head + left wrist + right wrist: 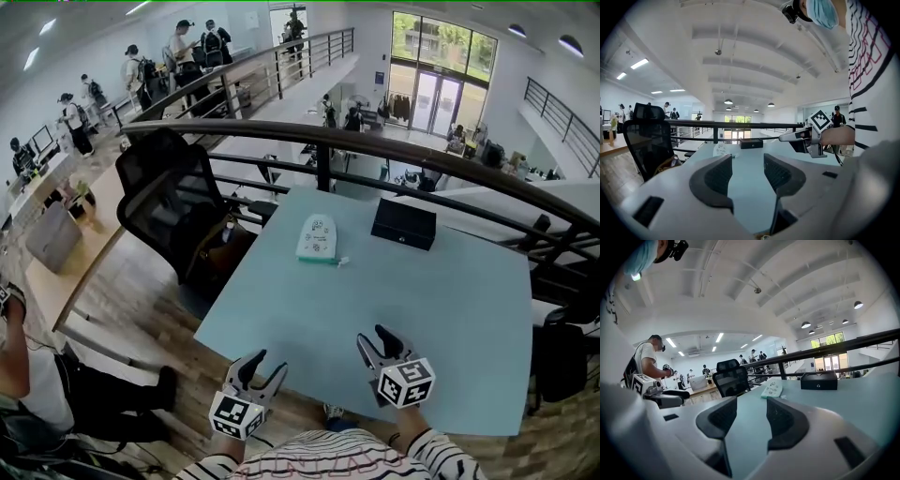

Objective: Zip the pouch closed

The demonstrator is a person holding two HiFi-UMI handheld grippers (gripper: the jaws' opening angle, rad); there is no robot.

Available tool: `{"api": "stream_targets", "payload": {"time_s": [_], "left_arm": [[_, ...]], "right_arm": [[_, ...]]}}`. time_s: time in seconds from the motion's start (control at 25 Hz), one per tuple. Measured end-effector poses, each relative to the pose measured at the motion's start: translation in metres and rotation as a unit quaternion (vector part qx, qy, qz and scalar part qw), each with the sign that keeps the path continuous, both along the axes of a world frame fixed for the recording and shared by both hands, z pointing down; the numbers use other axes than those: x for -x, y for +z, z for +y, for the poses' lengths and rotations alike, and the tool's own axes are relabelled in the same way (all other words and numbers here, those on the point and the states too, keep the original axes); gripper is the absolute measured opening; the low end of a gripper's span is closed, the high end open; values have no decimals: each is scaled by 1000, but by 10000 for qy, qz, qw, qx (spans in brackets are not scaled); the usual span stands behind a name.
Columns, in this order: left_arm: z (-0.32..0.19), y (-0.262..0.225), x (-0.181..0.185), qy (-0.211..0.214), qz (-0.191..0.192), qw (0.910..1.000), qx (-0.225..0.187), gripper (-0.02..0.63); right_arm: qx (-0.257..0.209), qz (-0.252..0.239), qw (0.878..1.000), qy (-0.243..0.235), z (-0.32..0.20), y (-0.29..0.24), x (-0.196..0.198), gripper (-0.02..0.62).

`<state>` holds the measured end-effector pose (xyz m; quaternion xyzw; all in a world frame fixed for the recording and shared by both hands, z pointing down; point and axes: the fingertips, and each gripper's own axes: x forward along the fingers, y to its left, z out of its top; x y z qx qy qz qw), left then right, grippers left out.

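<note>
Far beyond left tool (268,366) and right tool (372,337), both wide, pouch (318,237) lies near box (403,223).

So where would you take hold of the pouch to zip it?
The small pale tab at its near right corner, probably the zipper pull, with the right gripper coming low from the near side. The pouch lies flat on the table; that tab sticks out past its edge.

Bright daylight, fisheye edges (dark corners)

Open-plan office: mezzanine railing (375,145), desks with monitors (42,141), office chair (173,202).
</note>
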<state>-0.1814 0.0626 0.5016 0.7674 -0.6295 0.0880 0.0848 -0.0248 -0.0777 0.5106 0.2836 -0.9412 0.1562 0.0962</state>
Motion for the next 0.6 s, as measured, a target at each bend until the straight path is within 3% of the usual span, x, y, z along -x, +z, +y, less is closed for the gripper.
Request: {"api": "stream_targets", "payload": {"time_s": [0.24, 0.48, 0.6], "left_arm": [[-67, -2, 5, -61, -76, 10000, -15, 192], [-103, -12, -11, -92, -72, 9999, 54, 192], [-132, -2, 1, -32, -37, 10000, 85, 192]], "right_arm": [[-53, 94, 9998, -179, -62, 6, 10, 209], [8, 209, 9992, -328, -92, 3, 2, 204], [76, 268, 9992, -291, -118, 22, 16, 198]]}}
